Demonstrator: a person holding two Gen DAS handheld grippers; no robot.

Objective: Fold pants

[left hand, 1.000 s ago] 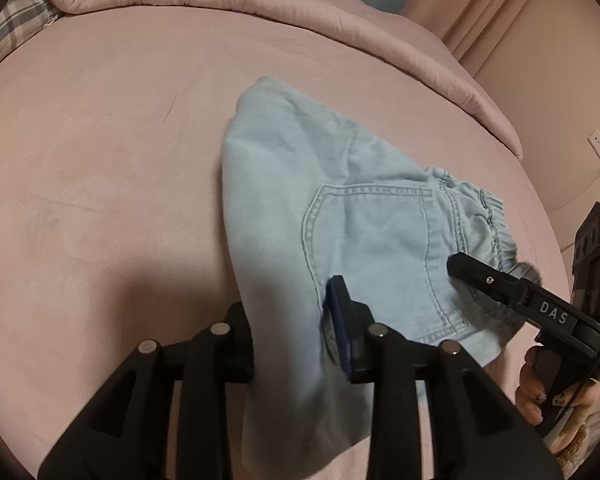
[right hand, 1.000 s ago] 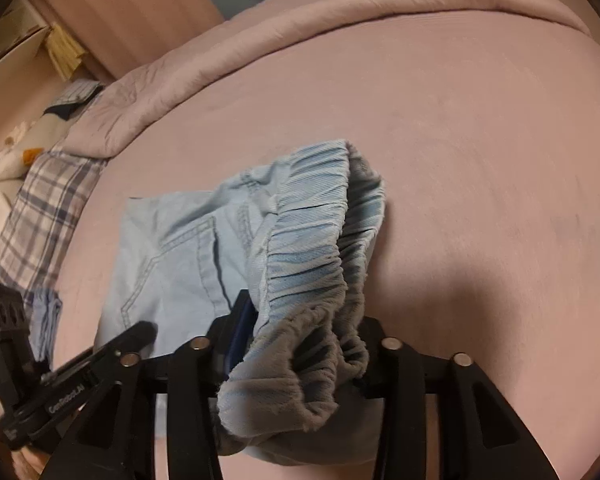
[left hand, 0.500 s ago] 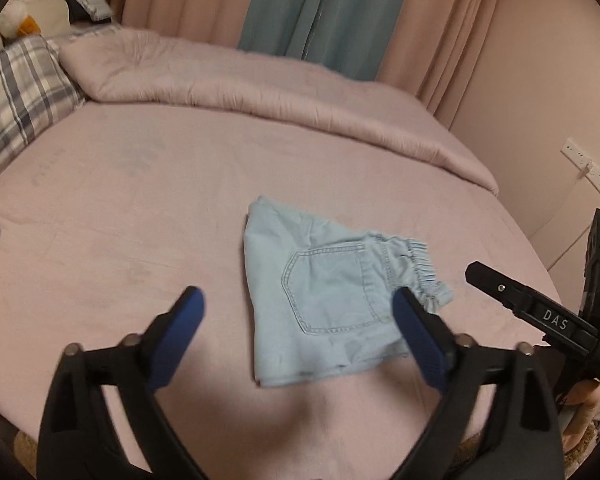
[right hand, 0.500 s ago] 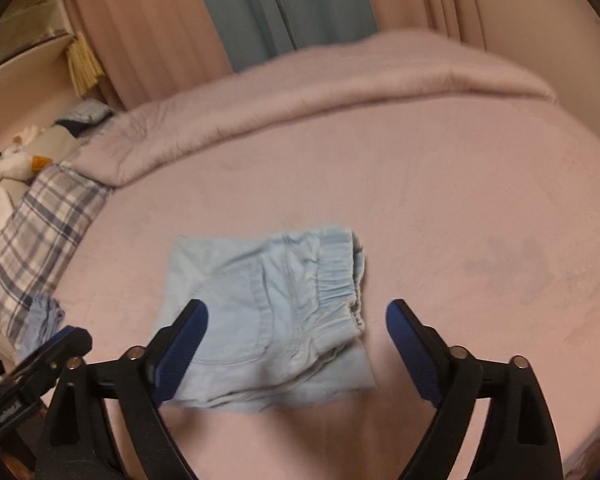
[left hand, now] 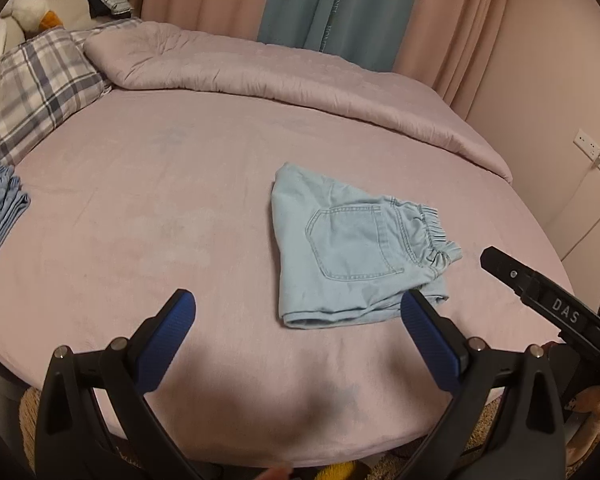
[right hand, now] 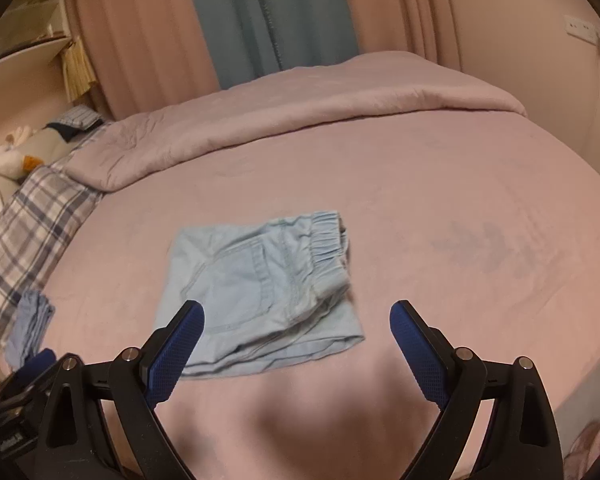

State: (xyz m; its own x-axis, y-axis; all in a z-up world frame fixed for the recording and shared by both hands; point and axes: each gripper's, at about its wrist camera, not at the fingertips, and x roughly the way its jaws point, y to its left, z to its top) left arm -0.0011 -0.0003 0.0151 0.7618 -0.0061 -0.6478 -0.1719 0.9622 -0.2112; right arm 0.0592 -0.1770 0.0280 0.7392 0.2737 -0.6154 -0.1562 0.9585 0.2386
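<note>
Bare sheet (left hand: 148, 216) is seen on every side of the folded pants (left hand: 352, 252), so they can be approached from left, right and the near edge. The far side is closed off by a rolled duvet (left hand: 300, 76) across the bed. The left is bounded by a plaid pillow (left hand: 28, 84), and a second folded cloth (left hand: 0, 208) is laid at the left edge. The right gripper (left hand: 540, 300) is held just right of the pants.

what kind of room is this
Most likely a bedroom. The folded pants lie on a bed with a pink sheet, a plaid pillow and a plush toy sit at its head, and long curtains hang behind it.
</note>
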